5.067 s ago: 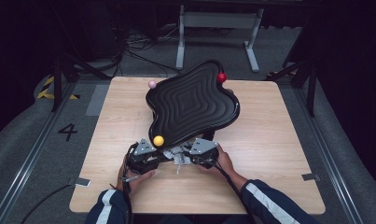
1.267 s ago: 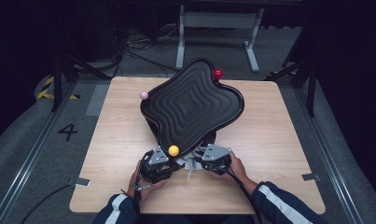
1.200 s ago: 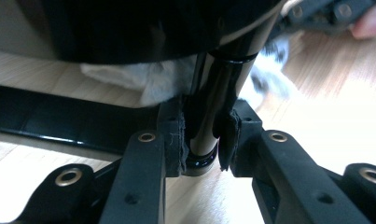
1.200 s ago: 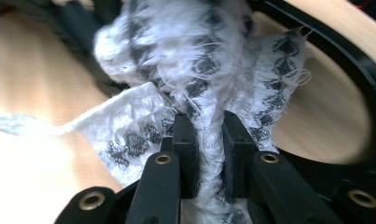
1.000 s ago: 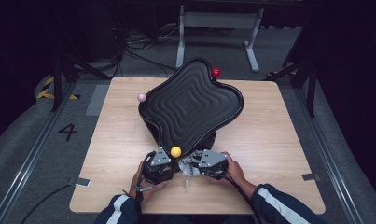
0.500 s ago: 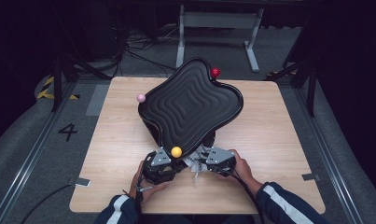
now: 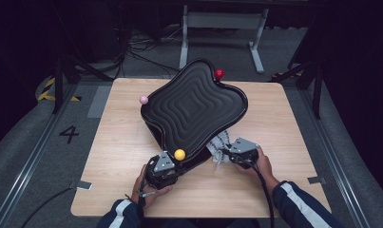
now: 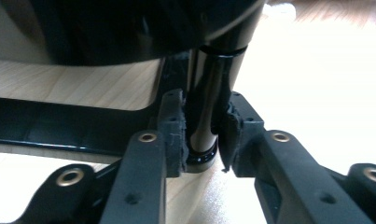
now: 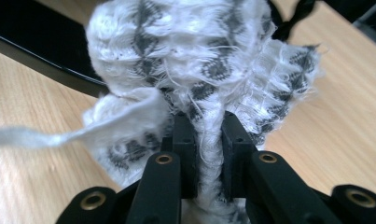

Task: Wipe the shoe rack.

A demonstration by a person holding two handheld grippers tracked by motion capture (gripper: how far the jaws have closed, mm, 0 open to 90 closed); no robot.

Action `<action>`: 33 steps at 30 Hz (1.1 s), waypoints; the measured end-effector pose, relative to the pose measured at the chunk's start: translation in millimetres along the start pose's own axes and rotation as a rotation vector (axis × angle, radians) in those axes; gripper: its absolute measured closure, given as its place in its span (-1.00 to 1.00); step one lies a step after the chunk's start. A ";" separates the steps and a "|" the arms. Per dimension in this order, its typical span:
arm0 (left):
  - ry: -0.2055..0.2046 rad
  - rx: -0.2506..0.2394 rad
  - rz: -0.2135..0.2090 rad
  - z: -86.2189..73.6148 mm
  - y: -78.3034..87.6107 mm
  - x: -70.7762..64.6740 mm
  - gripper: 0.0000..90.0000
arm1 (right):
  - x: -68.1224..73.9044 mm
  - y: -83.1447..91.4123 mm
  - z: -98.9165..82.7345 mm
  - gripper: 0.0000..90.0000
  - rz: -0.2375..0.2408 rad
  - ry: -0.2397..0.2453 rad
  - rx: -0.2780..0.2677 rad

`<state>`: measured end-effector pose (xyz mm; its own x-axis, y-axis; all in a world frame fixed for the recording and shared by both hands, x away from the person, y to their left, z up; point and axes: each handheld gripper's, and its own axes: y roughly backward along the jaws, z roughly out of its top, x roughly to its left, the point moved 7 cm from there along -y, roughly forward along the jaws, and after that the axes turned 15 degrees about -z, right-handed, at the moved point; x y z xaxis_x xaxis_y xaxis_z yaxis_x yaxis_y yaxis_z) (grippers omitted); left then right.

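So the left tongs (image 8: 202,140) are clamped on a glossy black post (image 8: 209,100) that runs down from under the black wavy tray (image 7: 194,107). In the left gripper view you can see both pads pressed against it, one on each side. In the last half second or so those jaws were closing back in, with the post between them the whole time. From the high view, the left tongs (image 7: 172,167) sit at the near edge of the tray, right under the yellow ball (image 7: 179,154).

The tray itself is tilted, near edge low and far edge raised, over the middle of the wooden worktop (image 7: 108,161). It has ripple rings inside and three little balls on its rim: the yellow one at the near corner, a pink ball (image 7: 143,99) on the left and a red ball (image 7: 219,73) at the far corner.

The right tongs (image 9: 209,135) are pinched tight on a white knitted cloth (image 9: 195,51) with a grey diamond pattern. It bunches up above the jaws, and a loose strand trails off to one side. In the high view that cloth (image 7: 219,145) hangs just beside the tray's near right edge, close to the worktop, with the right tongs (image 7: 225,153) holding it from the right. Can't tell if it's touching the tray.
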<state>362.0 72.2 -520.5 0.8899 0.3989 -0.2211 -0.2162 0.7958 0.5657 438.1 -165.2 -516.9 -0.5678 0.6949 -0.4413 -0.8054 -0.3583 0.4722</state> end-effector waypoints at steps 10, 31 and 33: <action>-0.003 0.011 0.007 2.5 -4.3 1.0 0.59 | -51.5 56.4 27.7 0.78 -0.097 -0.215 -0.222; -0.017 0.012 -0.010 13.3 -19.1 2.9 0.62 | -5.6 72.4 83.6 0.78 -0.040 -0.028 -0.330; -0.010 0.012 -0.008 14.7 -20.6 3.7 0.62 | -4.0 70.4 84.1 0.78 -0.026 -0.029 -0.325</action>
<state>375.7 50.6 -521.2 0.8958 0.3877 -0.2174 -0.2043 0.7935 0.5732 397.9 -140.7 -417.7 -0.5453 0.7219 -0.4260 -0.8341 -0.5175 0.1908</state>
